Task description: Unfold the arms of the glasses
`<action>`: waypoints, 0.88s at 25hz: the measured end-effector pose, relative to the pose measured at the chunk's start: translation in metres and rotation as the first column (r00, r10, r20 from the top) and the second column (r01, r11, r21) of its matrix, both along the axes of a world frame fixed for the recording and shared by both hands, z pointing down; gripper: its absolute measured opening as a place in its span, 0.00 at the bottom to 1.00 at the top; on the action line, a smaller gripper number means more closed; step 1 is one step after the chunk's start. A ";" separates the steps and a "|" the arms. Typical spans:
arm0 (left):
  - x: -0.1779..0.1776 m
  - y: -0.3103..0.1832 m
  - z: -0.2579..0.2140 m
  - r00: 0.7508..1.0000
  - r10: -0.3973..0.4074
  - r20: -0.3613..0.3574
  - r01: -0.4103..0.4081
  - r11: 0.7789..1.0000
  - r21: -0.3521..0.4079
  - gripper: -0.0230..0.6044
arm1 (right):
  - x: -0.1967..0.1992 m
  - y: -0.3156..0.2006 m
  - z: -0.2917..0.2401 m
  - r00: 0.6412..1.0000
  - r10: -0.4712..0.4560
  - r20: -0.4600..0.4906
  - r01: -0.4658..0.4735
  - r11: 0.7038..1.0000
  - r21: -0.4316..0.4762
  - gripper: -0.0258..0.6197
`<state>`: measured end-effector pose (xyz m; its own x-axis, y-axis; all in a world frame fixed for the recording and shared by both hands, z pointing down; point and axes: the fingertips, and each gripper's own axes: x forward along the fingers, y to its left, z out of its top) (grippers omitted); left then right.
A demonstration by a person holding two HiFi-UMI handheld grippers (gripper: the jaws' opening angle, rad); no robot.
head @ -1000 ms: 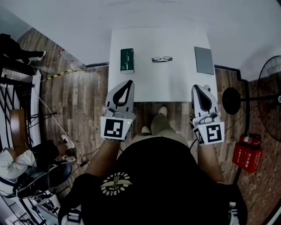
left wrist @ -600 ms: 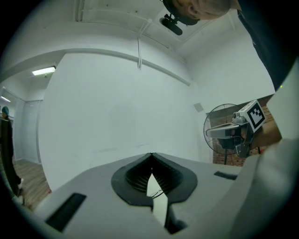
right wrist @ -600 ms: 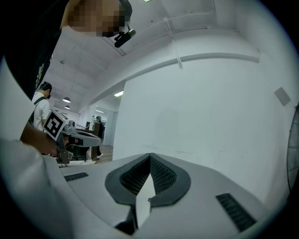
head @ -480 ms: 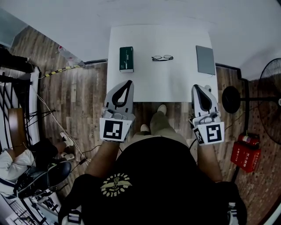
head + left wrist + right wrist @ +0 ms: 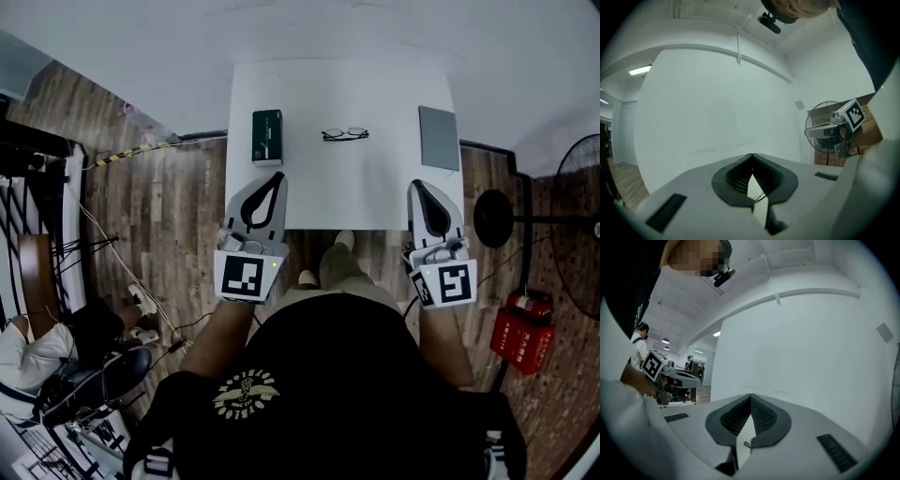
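Jaws are together on both sides, nothing between them: left gripper (image 5: 277, 176) and right gripper (image 5: 415, 185) both sit at the near edge of the tabletop (image 5: 375, 192), pointing out roughly level. The glasses (image 5: 345, 134) lie mid-tabletop towards the far side, between a green box (image 5: 267, 137) and a flat grey slab (image 5: 438, 137), well apart from both grippers. Too small from the head view to tell how the arms are folded or which one lies on top. Main risks as I see them: if I arrive with the jaws closed, I'd just shove the frame across the smooth white surface, maybe into the box. The frame looks thin and wiry, so a slightly off grip could slip off an arm or land on a lens instead. If only one gripper works, the whole frame would likely pivot rather than the hinge opening, so one side has to pin the front. Picking the under-lying arm first would jam it against the other. Swinging past the hinge stop could bend it.
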<state>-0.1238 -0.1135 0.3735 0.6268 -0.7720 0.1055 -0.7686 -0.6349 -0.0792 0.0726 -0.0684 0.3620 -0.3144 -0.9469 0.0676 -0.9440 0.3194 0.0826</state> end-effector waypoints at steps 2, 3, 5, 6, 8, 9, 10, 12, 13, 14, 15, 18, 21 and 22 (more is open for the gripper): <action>0.002 -0.008 -0.003 1.000 -0.008 0.006 0.008 1.000 0.002 0.05 | 0.003 -0.009 -0.001 1.000 -0.009 0.004 0.009 1.000 0.004 0.04; 0.004 -0.012 -0.004 1.000 -0.011 0.010 0.011 1.000 0.004 0.05 | 0.005 -0.013 -0.002 1.000 -0.013 0.007 0.012 1.000 0.007 0.04; 0.009 -0.020 -0.007 1.000 -0.014 0.019 0.014 1.000 0.011 0.05 | 0.011 -0.022 -0.004 1.000 -0.020 0.012 0.019 1.000 0.013 0.04; 0.012 -0.023 -0.009 1.000 -0.016 0.023 0.016 1.000 0.013 0.05 | 0.014 -0.027 -0.006 1.000 -0.023 0.014 0.023 1.000 0.017 0.04; 0.018 -0.030 -0.012 0.999 -0.020 0.034 0.020 1.000 0.018 0.05 | 0.019 -0.036 -0.010 0.999 -0.031 0.020 0.031 0.999 0.026 0.04; 0.022 -0.033 -0.014 0.999 -0.022 0.040 0.021 1.000 0.020 0.05 | 0.022 -0.040 -0.013 0.999 -0.036 0.021 0.035 0.999 0.031 0.04; 0.026 -0.036 -0.016 0.999 -0.023 0.046 0.022 1.000 0.021 0.05 | 0.026 -0.044 -0.016 0.999 -0.040 0.022 0.040 0.999 0.037 0.04; 0.037 -0.044 -0.020 0.998 -0.023 0.051 0.022 0.999 0.027 0.05 | 0.033 -0.053 -0.020 0.999 -0.048 0.023 0.046 0.998 0.047 0.04; 0.043 -0.048 -0.022 0.998 -0.022 0.051 0.020 0.999 0.034 0.05 | 0.038 -0.057 -0.021 0.998 -0.051 0.023 0.050 0.997 0.051 0.04; 0.049 -0.052 -0.024 0.999 -0.021 0.051 0.019 0.999 0.041 0.05 | 0.043 -0.061 -0.022 0.998 -0.055 0.022 0.054 0.997 0.054 0.04; 0.056 -0.057 -0.025 0.999 -0.020 0.050 0.018 0.999 0.047 0.05 | 0.048 -0.065 -0.022 0.998 -0.058 0.022 0.057 0.997 0.056 0.04; 0.074 -0.073 -0.025 0.998 -0.025 0.059 0.021 0.998 0.058 0.05 | 0.067 -0.081 -0.022 0.998 -0.064 0.025 0.063 0.996 0.059 0.04; 0.091 -0.089 -0.022 0.997 -0.035 0.072 0.031 0.998 0.053 0.05 | 0.087 -0.099 -0.021 0.997 -0.068 0.033 0.066 0.996 0.057 0.04; 0.097 -0.094 -0.021 0.996 -0.038 0.075 0.034 0.998 0.052 0.05 | 0.093 -0.105 -0.021 0.997 -0.070 0.036 0.068 0.996 0.056 0.04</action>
<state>-0.0269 -0.2079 0.3528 0.5905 -0.7993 0.1115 -0.7812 -0.6008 -0.1697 0.1653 -0.1737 0.3410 -0.3804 -0.9248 0.0031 -0.9227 0.3797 0.0666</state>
